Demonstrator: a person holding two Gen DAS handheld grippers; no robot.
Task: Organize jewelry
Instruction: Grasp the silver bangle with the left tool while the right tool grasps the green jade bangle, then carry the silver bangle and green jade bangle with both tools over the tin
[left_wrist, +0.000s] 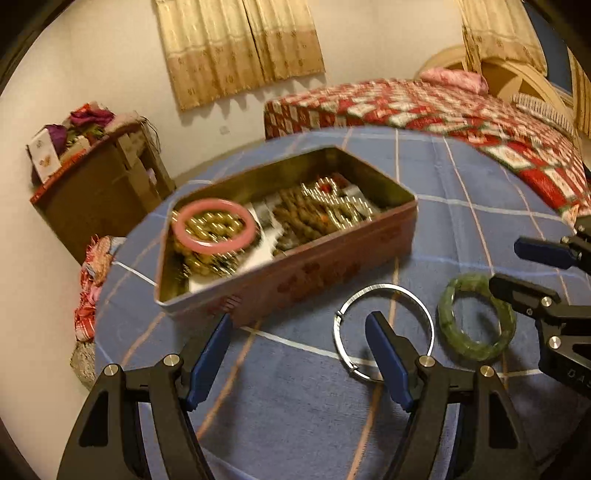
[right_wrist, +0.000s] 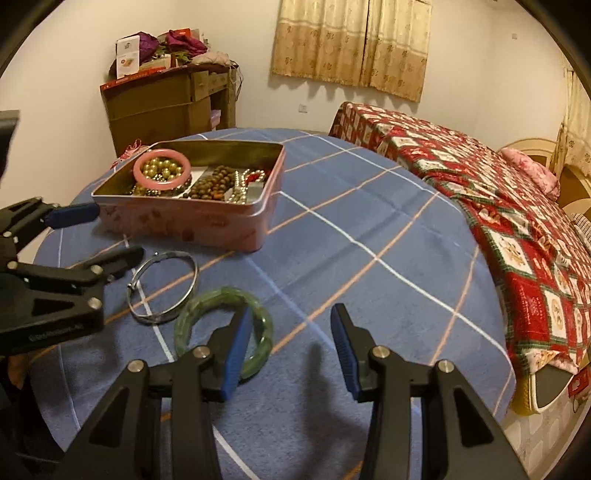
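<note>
Counter (right_wrist: 369, 221), blue plaid cloth | pink rectangular tin (right_wrist: 192, 221) open, pink bangle (right_wrist: 161, 168) atop beads | green jade bangle (right_wrist: 221, 332), thin silver bangle (right_wrist: 162, 284) beside tin | your left gripper (left_wrist: 299, 350), right gripper (right_wrist: 288, 347): jaws released, empty.

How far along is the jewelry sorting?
Done: pink bangle and beads lie in the tin. In hand: nothing; both tools, left and right, are open. Left: silver bangle and green bangle on the cloth.
</note>
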